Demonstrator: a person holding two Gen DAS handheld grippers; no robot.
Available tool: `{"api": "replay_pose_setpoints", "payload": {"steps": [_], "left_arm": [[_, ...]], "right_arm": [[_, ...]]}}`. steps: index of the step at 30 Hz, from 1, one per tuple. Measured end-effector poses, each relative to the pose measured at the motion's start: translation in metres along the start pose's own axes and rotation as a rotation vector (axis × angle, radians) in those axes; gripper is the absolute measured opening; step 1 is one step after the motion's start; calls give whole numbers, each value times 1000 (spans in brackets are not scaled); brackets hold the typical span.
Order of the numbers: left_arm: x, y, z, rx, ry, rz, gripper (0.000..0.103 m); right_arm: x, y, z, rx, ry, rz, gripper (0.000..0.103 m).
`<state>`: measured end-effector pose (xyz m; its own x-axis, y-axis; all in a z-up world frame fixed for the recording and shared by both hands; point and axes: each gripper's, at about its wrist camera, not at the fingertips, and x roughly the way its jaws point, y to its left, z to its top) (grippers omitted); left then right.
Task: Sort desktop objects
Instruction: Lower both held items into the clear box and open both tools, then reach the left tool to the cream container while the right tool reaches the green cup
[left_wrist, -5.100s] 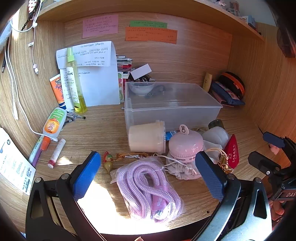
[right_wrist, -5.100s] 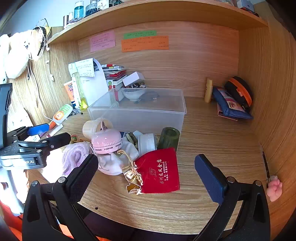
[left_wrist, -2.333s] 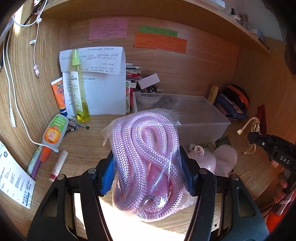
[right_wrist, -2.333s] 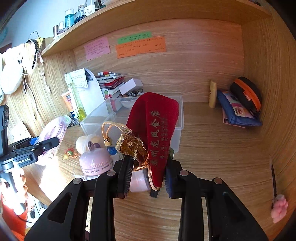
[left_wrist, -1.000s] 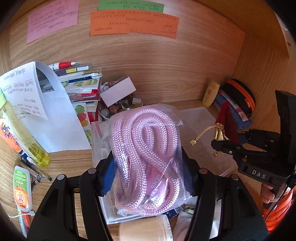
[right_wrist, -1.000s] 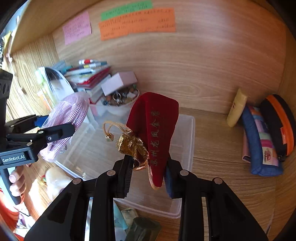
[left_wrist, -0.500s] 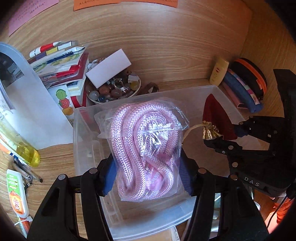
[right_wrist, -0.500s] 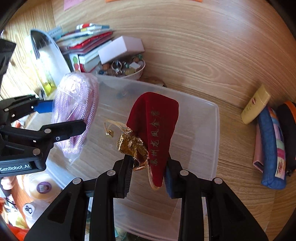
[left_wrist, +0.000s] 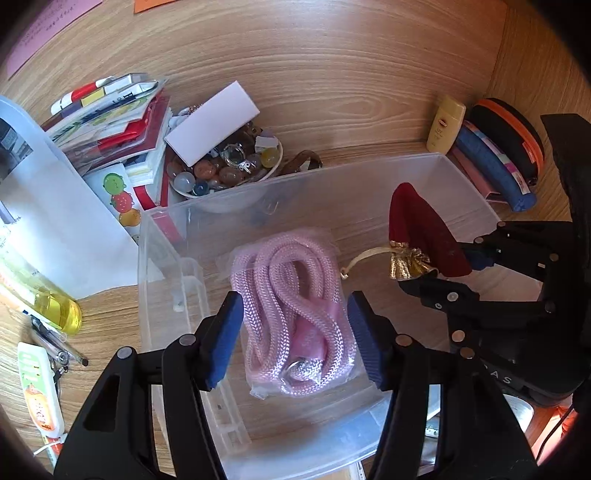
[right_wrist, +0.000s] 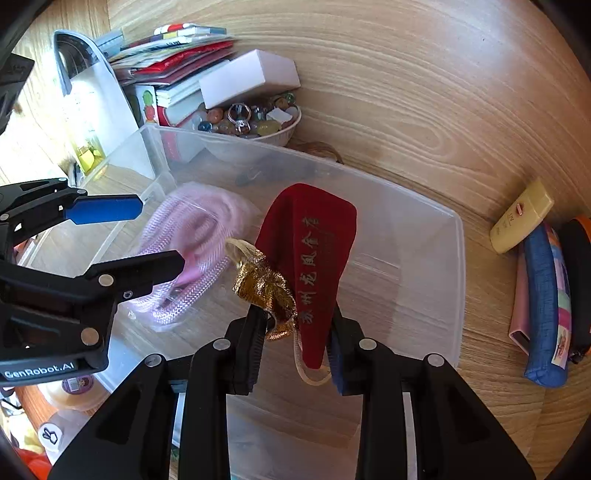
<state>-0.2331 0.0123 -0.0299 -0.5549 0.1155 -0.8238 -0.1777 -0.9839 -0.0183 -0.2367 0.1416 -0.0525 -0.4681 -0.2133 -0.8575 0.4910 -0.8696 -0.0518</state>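
The left gripper (left_wrist: 295, 332) has its jaws apart around the rope (left_wrist: 291, 317), which lies lengthwise in the bin (left_wrist: 469, 184). The right gripper (right_wrist: 295, 332), jaws clamping the pouch (right_wrist: 314, 258), hangs above the bin's free side.

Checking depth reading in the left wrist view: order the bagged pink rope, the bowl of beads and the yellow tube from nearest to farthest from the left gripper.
From the left gripper:
1. Bagged pink rope, between the fingers, in the clear bin.
2. Bowl of beads, behind the bin, to the left.
3. Yellow tube, far right, against the back wall.
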Motion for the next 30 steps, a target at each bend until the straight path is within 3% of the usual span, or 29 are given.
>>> {"api": "replay_pose_setpoints", "payload": {"steps": [2,7,9,16,23,26,30], "left_arm": [[-4,1,-1,-5,-19,-3,59],[-21,2,-3,-8,-71,-5,59],[-26,0,-2,-11,-84,-8,61],[-54,-2,-9,-3,-149,18,70],[-85,-6,-19,-3,-222,25,84],[-100,-8,-24,-2,-263,46,92],[-118,-8,-32,0,-300,64,94]], "right_arm": [[-1,0,0,4,-3,-6,29],[-13,0,-5,17,-36,-1,53],[-21,2,-8,10,-61,-15,58],[-46,1,-11,54,-133,3,69],[-84,5,-24,71,-210,-21,71],[-103,5,-32,81,-253,-16,81],[-123,6,-43,90,-300,-26,82]]}}
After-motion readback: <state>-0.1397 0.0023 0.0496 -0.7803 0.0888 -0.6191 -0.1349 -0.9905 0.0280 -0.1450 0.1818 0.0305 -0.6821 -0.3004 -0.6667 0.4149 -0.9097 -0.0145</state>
